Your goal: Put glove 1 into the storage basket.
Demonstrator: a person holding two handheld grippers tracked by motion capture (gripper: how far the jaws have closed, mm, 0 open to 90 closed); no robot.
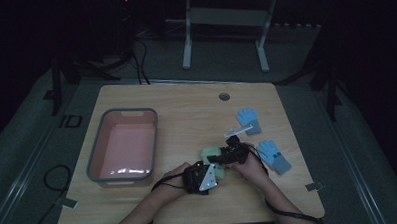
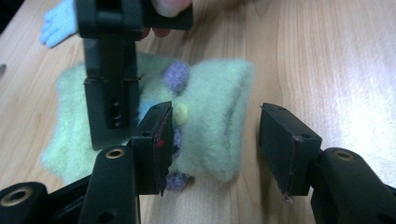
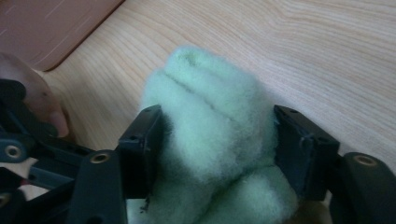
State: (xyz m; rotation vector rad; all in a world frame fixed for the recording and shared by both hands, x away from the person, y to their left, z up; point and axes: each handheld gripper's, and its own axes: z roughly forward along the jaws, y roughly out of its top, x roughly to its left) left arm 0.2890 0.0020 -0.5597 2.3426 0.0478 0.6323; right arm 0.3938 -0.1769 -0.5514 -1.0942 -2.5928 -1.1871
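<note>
1. Centrally placed on the pale wood-grain table [image 1: 186, 107]: a fluffy, pale green glove [image 2: 212, 121], soft and fuzzy, bunched into a lump. It carries small knobs: a lilac pompom [image 2: 176, 76] and a yellow-green button [image 2: 181, 113].
2. Landmark for places: the pink bin [image 1: 122, 144], a rectangular tub with a grey rim and rounded corners. The green glove lies just to the right of the bin, on bare wood, between the two hands.
3. Farther right of the bin, well apart from it, lie two blue gloves [image 1: 248, 120] [image 1: 274, 156], knitted, each with a grey cuff.
4. Hard to read: the high view is dim, and the hands and gripper bodies cover most of the green glove there. Its fingers and full outline cannot be made out; both gripper views cut it off at the lower edge.
5. Left gripper [image 2: 212, 149]: jaws partly spread around one folded end of the glove. One pad touches the fleece by the button; the other pad stands clear of it with wood visible between. No pinch yet.
6. Right gripper [image 3: 215, 149]: jaws straddle a thick fold of the fleece, both pads pressing against the pile on either side, pinching the glove.
7. Right gripper's black body also appears in the left gripper view, standing on the glove's far part.
</note>
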